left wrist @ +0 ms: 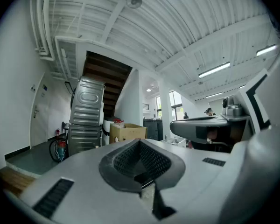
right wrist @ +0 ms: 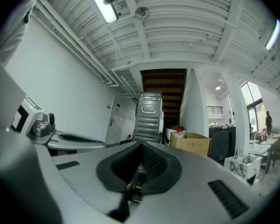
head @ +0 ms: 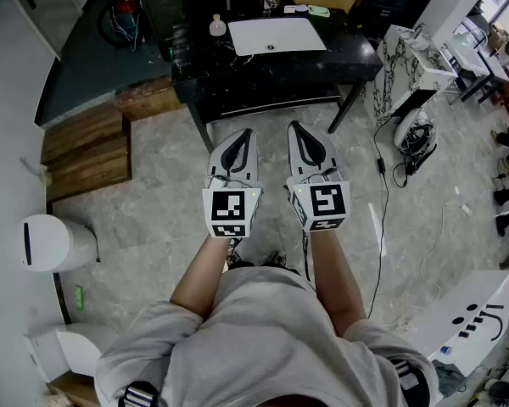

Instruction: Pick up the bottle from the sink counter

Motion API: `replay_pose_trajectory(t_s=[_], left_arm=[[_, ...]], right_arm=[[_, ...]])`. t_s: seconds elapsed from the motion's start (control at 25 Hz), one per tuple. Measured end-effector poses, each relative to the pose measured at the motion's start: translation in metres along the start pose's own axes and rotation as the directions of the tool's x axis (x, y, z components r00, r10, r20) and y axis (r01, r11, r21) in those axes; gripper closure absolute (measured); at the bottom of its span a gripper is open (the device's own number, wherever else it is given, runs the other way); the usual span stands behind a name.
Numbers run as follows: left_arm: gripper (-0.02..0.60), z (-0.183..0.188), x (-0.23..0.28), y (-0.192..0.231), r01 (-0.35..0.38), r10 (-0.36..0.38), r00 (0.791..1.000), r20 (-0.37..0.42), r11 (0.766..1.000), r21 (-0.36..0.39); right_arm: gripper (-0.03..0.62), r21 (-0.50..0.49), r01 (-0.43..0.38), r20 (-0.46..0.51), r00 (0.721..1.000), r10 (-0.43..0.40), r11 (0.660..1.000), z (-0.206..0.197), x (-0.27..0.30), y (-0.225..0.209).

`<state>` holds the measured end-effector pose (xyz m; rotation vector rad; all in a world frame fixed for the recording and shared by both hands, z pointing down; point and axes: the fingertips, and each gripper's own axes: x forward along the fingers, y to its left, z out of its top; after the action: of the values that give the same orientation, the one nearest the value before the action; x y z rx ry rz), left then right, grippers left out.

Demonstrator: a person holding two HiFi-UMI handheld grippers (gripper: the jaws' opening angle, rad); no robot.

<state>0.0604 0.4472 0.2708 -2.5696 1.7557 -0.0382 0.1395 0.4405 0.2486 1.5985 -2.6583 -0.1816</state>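
A small pale bottle [head: 217,26] stands on the black sink counter [head: 356,56], just left of the white basin [head: 276,35]. Both grippers are held side by side in front of the person's torso, over the floor, well short of the counter. The left gripper [head: 241,135] is shut with nothing between its jaws; the left gripper view shows its closed tip [left wrist: 140,142] pointing up at the room. The right gripper [head: 298,129] is shut as well and holds nothing, its tip [right wrist: 142,146] aimed the same way. The bottle does not show in either gripper view.
Wooden steps [head: 86,147] lie on the floor at the left, with a white bin [head: 55,242] below them. Cables [head: 411,138] trail on the floor right of the counter. A white table [head: 479,320] stands at the lower right. A cardboard box [left wrist: 127,132] and a ribbed metal unit [left wrist: 86,118] stand ahead.
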Motion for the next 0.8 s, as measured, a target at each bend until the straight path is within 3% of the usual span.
replay_pose_trajectory(t_s=[0.16,0.36,0.8], left_arm=[[0.569,-0.003,0.005,0.010,-0.006,0.007,1.000,-0.015,0.999,0.051],[0.569,-0.006,0.007,0.027,0.018,-0.018,1.000,-0.019,0.999,-0.037],[0.569,-0.031,-0.003,0.091,0.013,-0.015,0.998,-0.061,0.999,-0.029]], right_arm=[[0.585,-0.028,0.006,-0.010,1.000,-0.007,1.000,-0.001,0.010,0.004],[0.585,0.025,-0.038,-0.022,0.999,0.039,0.999,-0.008,0.025,0.022],[0.585,0.075,-0.021,-0.033,0.999,0.024,0.997,-0.027,0.057,0.060]])
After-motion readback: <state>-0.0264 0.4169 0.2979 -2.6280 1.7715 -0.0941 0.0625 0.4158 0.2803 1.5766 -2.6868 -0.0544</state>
